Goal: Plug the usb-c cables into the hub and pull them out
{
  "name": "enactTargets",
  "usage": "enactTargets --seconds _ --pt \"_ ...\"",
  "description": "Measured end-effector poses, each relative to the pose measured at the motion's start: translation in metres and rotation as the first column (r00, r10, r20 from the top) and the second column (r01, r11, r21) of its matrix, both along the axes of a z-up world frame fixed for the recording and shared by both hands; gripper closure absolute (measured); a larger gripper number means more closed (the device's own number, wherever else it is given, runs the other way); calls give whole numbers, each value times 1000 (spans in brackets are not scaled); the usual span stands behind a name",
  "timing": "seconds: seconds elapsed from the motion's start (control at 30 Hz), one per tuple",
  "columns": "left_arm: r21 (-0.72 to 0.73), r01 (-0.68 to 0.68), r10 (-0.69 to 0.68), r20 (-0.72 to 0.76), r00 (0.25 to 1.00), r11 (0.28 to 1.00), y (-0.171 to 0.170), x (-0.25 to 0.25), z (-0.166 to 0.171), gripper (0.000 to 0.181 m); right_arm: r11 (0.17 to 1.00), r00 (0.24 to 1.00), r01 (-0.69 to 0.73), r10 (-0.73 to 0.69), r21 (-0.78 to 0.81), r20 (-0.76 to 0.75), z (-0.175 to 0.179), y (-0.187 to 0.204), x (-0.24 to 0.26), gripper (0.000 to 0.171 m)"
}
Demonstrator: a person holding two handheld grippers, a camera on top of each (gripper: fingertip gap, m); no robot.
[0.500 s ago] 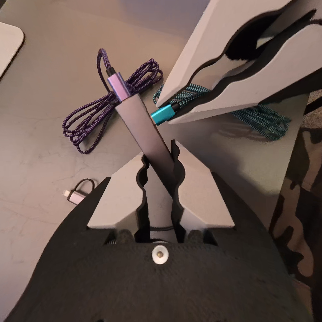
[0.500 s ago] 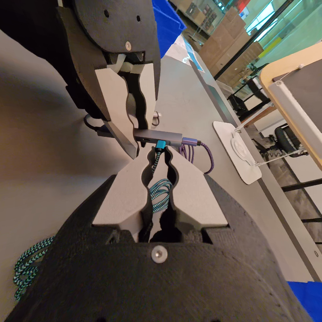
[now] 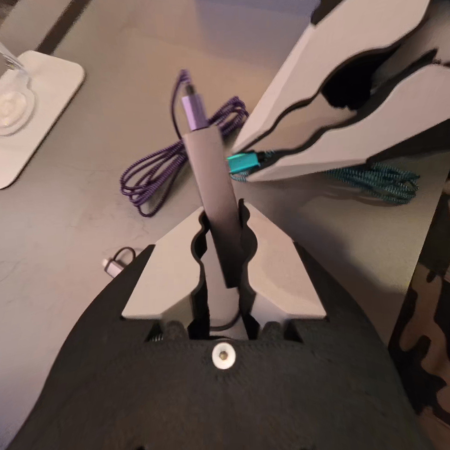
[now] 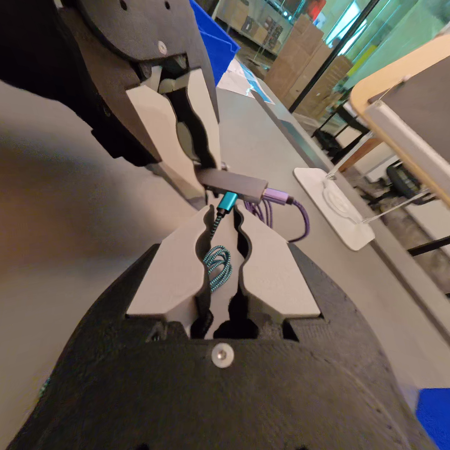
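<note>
Grey hub (image 3: 214, 194): clamped in left gripper (image 3: 222, 216), long axis along its fingers
Teal plug (image 4: 226, 201): at hub's side, pinched by right gripper (image 4: 222, 211), crosswise to hub
Seating: cannot tell
Purple plug (image 3: 194, 112): in hub's far end

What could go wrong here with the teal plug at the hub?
The right claw pinches the teal plug only at its tips, and it meets the hub at a slant, so it may jam or slip. The hub sticks far out of the left claw, so side force could twist it.
</note>
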State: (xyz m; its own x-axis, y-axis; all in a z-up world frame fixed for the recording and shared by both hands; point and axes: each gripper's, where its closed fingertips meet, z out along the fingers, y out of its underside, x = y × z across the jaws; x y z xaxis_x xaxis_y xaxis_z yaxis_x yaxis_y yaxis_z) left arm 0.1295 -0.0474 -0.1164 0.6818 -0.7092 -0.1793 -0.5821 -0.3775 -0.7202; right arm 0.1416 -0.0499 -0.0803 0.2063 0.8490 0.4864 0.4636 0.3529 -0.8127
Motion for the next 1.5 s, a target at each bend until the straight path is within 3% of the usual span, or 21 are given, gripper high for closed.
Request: enactTargets --seconds 0.03,0.1,0.17,0.27,0.3,0.37,0.47,0.57,0.67,0.73,0.83,0.9,0.97,1.1,1.2,1.37,1.5 --pt "28 -21 20 27 999 999 3 -2 9 161 999 999 4 -5 -49 -33 4 0 0 157" --pt "80 -50 50 3 999 996 7 -8 19 162 982 985 -19 -14 -190 -173 22 0 3 147" --pt "120 -33 33 -2 999 992 6 -4 26 161 913 962 -90 -24 -397 -273 35 0 5 137" --pt "195 -44 57 -62 996 980 8 -4 31 162 779 941 -171 -52 -603 -334 41 5 4 136" --pt "218 -44 59 -65 996 975 8 -3 32 162 748 936 -187 -61 -636 -347 43 7 5 143" --pt "250 -75 89 -44 995 965 10 -6 36 162 729 939 -159 -96 -666 -329 44 13 7 133" --pt "286 -93 100 -12 995 954 11 -8 42 162 722 954 -130 -96 -679 -284 42 6 7 134" --pt "325 -84 80 25 996 942 9 -2 51 162 620 937 -185 -123 -763 -327 40 6 1 133" --pt "360 -2 -5 21 1000 933 2 14 54 162 561 853 -365 -119 -743 -508 62 10 -6 163" --pt "354 -19 5 39 999 935 3 15 55 162 548 847 -402 -82 -734 -526 64 11 -7 164" --pt "380 -52 17 94 995 924 7 10 68 157 618 872 -351 -58 -703 -486 75 18 -6 165" --pt "421 -107 36 173 984 901 7 1 87 134 687 889 -300 -49 -662 -454 94 27 0 165" --pt "433 -156 42 261 964 888 5 -11 99 128 742 911 -246 -43 -624 -410 117 39 11 166" --pt "353 -198 73 337 939 914 7 -27 77 130 874 926 -96 -97 -476 -364 181 84 48 165" --pt "316 -205 79 368 926 926 7 -27 59 133 926 911 27 -178 -377 -373 234 129 89 165" --pt "307 -196 73 370 926 931 8 -21 42 135 949 900 263 -307 -176 -310 290 197 163 166" --pt "302 -180 59 370 927 936 9 -18 39 136 922 878 361 -388 -142 -281 286 238 212 166"
